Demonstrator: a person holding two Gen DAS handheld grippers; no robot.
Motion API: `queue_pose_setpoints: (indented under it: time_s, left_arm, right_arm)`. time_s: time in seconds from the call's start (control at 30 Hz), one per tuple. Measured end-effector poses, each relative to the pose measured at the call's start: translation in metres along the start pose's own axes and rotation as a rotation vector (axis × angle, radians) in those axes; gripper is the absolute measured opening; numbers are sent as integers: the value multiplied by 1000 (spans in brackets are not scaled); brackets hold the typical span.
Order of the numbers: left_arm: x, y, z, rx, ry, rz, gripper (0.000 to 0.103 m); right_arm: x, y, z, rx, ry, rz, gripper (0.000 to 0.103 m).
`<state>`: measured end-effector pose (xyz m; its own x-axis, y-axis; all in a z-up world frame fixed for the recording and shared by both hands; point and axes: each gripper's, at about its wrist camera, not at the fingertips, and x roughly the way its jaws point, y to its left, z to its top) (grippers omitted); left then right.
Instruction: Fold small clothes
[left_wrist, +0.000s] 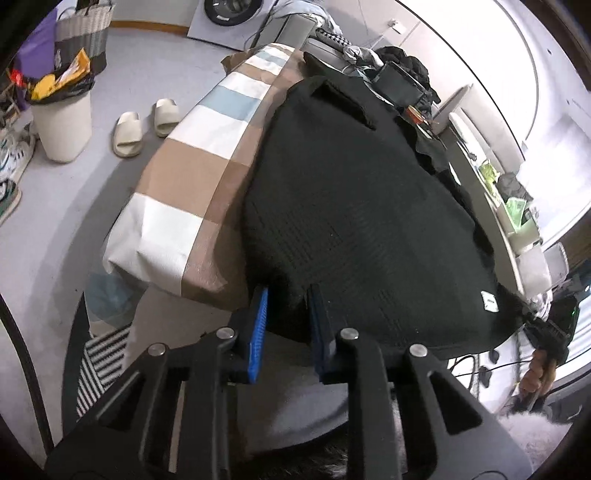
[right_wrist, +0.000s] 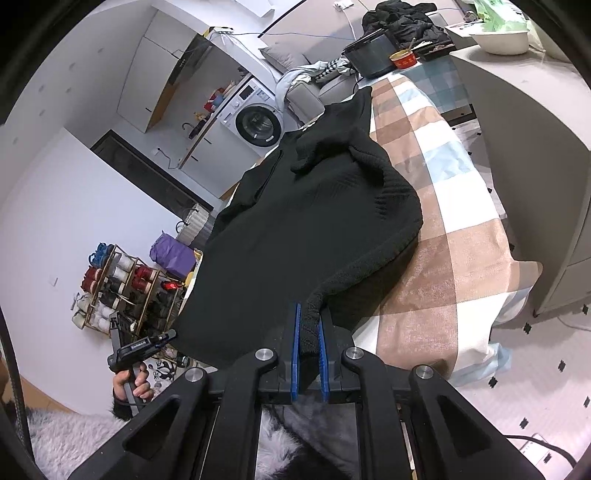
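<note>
A black knitted garment (left_wrist: 354, 221) lies spread over a checked brown, white and blue cloth (left_wrist: 207, 155) on a table. My left gripper (left_wrist: 288, 295) is shut on the garment's near hem at its left corner. In the right wrist view the same black garment (right_wrist: 295, 229) hangs lifted off the checked cloth (right_wrist: 443, 229), and my right gripper (right_wrist: 309, 314) is shut on its near edge, with knit bunched between the blue pads. Each view shows the other gripper, the left one (right_wrist: 140, 350) and the right one (left_wrist: 546, 328), at the garment's opposite corner.
A white bin (left_wrist: 62, 125) and a pair of slippers (left_wrist: 144, 125) stand on the floor at left. A washing machine (right_wrist: 255, 118), a shoe rack (right_wrist: 125, 288) and a grey cabinet (right_wrist: 535, 155) surround the table. Bowls and a dark box (right_wrist: 373, 55) sit at its far end.
</note>
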<state>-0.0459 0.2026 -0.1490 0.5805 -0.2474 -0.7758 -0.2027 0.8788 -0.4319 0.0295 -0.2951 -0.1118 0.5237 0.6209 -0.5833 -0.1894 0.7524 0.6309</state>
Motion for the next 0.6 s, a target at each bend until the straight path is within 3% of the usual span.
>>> queue_pose_setpoints:
  time_s: [0.17,0.37,0.6]
  left_arm:
    - [3,-3,2,11,-9,30,40]
    - [0,12,4,-27,-20,90,46]
    - [16,21,-3,-41,80,86,49]
  right_arm:
    - [4,-6,0,17,17,-13,9]
    - [4,-9,-1,21,26,-19,9]
    - [3,-8,-2,18,34,-22,9]
